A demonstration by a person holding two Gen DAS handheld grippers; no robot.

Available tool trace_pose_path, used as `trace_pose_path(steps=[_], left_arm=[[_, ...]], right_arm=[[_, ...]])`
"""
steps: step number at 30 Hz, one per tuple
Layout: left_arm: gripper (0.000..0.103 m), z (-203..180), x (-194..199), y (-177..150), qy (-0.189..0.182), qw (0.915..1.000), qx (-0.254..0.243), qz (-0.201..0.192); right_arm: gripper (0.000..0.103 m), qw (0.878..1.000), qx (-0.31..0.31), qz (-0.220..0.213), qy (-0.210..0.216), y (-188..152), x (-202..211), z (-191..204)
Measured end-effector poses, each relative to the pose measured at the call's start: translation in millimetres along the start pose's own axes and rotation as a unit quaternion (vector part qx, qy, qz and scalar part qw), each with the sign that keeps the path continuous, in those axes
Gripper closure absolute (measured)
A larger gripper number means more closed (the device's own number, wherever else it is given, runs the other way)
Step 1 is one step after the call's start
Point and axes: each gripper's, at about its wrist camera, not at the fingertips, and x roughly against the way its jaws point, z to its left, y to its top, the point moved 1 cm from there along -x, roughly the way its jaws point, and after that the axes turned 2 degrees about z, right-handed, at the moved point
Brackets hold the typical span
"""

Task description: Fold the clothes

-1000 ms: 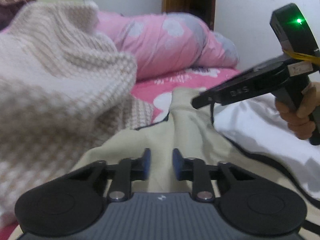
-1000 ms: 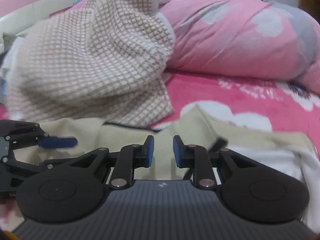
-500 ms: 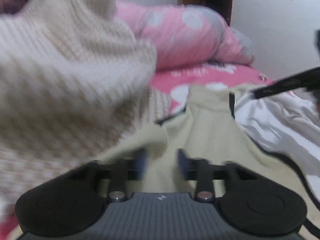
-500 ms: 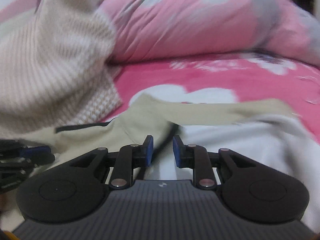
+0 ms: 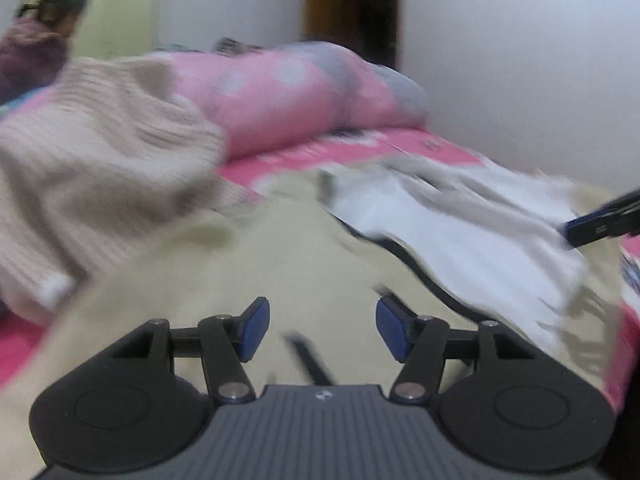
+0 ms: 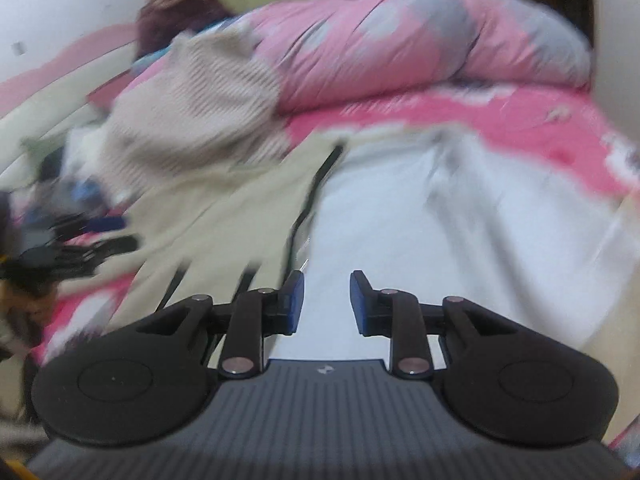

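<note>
Both views heavily motion-blurred. Bed (image 5: 432, 148) with pink floral sheet carries the beige garment with white lining (image 5: 280, 264), which since a second ago lies spread wider ahead of both tools, white side up. Left hand-held gripper (image 5: 322, 328): jaws have just been opening, now well apart, nothing between, cloth lies below. Right hand-held gripper (image 6: 326, 304): jaws have just been opening slightly, small gap, nothing pinched. Judgement: garment just released after a spread or flip; next fold needs a fresh grasp. Knit sweater (image 5: 96, 160) is heaped ahead-left. Right view alone shows the black trim line (image 6: 316, 192) running straight ahead; left view alone shows the door frame (image 5: 352, 12).
</note>
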Motion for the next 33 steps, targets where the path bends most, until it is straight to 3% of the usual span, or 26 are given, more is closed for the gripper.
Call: trace_pose_path(steps=[3, 7, 10, 13, 15, 17, 19, 21, 22, 25, 28, 29, 30, 32, 33], left_arm=[[0.044, -27, -17, -29, -0.012, 0.9995, 0.006, 0.027], [0.044, -44, -36, -54, 0.027, 0.9986, -0.020, 0.042], [0.045, -47, -30, -51, 0.032, 0.9984, -0.011, 0.046], [0.045, -47, -22, -44, 0.039, 0.9982, -0.006, 0.045], [0.045, -47, -20, -37, 0.034, 0.9985, 0.006, 0.042], [0.045, -51, -24, -28, 0.024, 0.9988, 0.016, 0.039], [0.045, -57, -29, -21, 0.016, 0.9991, 0.015, 0.038], [0.045, -64, -38, -15, 0.005, 0.9990, 0.011, 0.043], [0.045, -67, -42, -14, 0.002, 0.9989, 0.011, 0.046], [0.045, -78, -55, -13, -0.008, 0.9984, 0.007, 0.056], [0.045, -83, -65, -15, -0.013, 0.9977, 0.009, 0.066], [0.045, -85, -66, -15, -0.014, 0.9976, 0.010, 0.067], [0.045, -85, -67, -16, -0.015, 0.9976, 0.009, 0.067], [0.045, -84, -66, -18, -0.018, 0.9975, 0.013, 0.066], [0.045, -82, -65, -18, -0.021, 0.9975, 0.017, 0.066]], right_arm=[[0.076, 0.999, -0.003, 0.028, 0.020, -43, -22, 6], [0.077, 0.999, -0.031, 0.037, 0.008, -82, -54, -3], [0.076, 0.998, -0.052, 0.014, 0.023, -78, -39, -10], [0.071, 0.997, -0.056, -0.044, 0.010, -72, 2, -28], [0.059, 0.991, -0.092, -0.095, -0.018, -70, 35, -58], [0.053, 0.974, -0.157, -0.152, -0.052, -75, 69, -97], [0.050, 0.940, -0.260, -0.210, -0.066, -87, 102, -148], [0.041, 0.902, -0.351, -0.242, -0.072, -99, 122, -192], [0.040, 0.885, -0.387, -0.249, -0.072, -104, 126, -211], [0.036, 0.855, -0.455, -0.246, -0.045, -108, 117, -258], [0.037, 0.837, -0.506, -0.207, 0.017, -102, 85, -287], [0.043, 0.831, -0.518, -0.197, 0.035, -99, 75, -293], [0.064, 0.830, -0.519, -0.199, 0.041, -94, 70, -293], [0.096, 0.834, -0.508, -0.215, 0.022, -83, 71, -289], [0.097, 0.836, -0.500, -0.225, 0.016, -76, 74, -285]])
